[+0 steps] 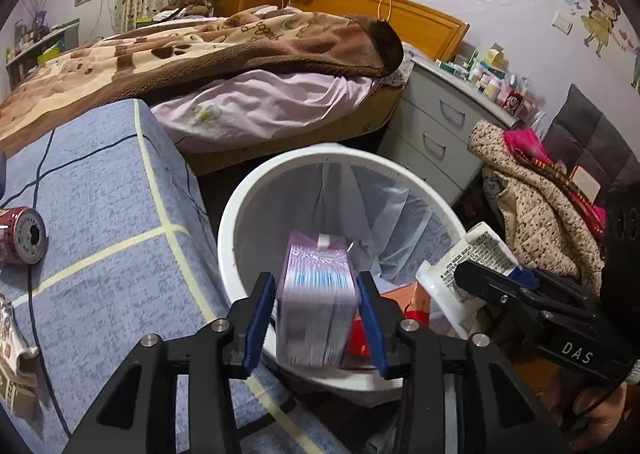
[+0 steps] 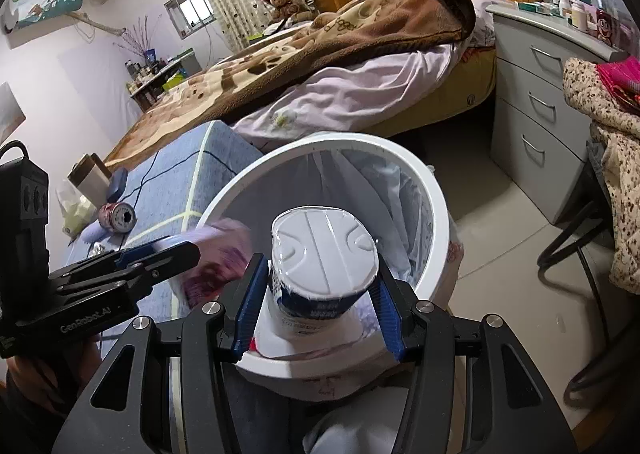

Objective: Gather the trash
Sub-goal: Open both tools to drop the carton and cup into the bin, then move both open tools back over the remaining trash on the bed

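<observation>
Left wrist: left gripper (image 1: pixel 316 318) over white bin (image 1: pixel 240 214), jaws parted, blurred purple carton (image 1: pixel 316 294) between pads, contact unclear. Red can (image 1: pixel 22 234) on blue cover (image 1: pixel 100 182).

Right wrist: right gripper (image 2: pixel 320 302) clamps white cup (image 2: pixel 320 262) above bin (image 2: pixel 436 206). Left gripper (image 2: pixel 176 254) at bin rim, beside carton (image 2: pixel 216 258).

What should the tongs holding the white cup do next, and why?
Probably open the right tongs and let the white cup drop: it is gripped directly above the white bin. Beside it, the purple carton looks blurred, apparently already falling in.
</observation>
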The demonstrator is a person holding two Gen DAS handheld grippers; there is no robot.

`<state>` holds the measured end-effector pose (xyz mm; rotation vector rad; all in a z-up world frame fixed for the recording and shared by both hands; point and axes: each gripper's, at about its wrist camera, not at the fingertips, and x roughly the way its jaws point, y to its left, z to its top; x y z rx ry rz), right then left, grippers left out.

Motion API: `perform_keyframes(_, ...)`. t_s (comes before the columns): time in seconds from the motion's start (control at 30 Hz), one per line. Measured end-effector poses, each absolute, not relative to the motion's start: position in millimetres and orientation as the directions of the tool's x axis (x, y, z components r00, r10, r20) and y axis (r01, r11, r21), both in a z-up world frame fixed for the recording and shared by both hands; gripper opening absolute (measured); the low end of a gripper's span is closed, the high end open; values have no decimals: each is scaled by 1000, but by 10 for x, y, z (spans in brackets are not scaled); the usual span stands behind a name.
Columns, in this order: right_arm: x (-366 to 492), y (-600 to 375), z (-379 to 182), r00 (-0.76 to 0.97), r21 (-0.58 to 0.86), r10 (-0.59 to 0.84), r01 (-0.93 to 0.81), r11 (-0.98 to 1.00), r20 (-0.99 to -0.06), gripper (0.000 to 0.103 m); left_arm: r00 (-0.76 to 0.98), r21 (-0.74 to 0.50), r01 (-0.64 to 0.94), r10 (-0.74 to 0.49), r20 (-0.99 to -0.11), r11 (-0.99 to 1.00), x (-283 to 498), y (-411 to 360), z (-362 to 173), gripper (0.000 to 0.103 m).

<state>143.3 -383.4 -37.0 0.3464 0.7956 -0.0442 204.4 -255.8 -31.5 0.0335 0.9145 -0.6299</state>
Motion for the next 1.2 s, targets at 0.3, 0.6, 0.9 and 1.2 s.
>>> perform_keyframes(0.3, 1460, -3873, -312, 715, 270, 54, 191, 944, -697, 53, 464, -240, 514, -502, -730, 824, 2012, -2468, -224, 47)
perform_keyframes(0.6, 1424, -3783, -239, 727, 262, 53, 177, 949, -684, 61, 503, -234, 476, -481, -718, 848, 1915, -2229, -123, 47)
perform_keyframes(0.9, 1380, -3497, -177, 726, 272, 137, 72, 960, -674, 61, 574, -211, 403, -426, -699, 890, 1711, -1859, -8, 47)
perform_keyframes(1.2, 1351, -3120, -119, 711, 270, 229, -58, 961, -665, 61, 617, -198, 312, -357, -701, 929, 1496, -1406, 0, 47)
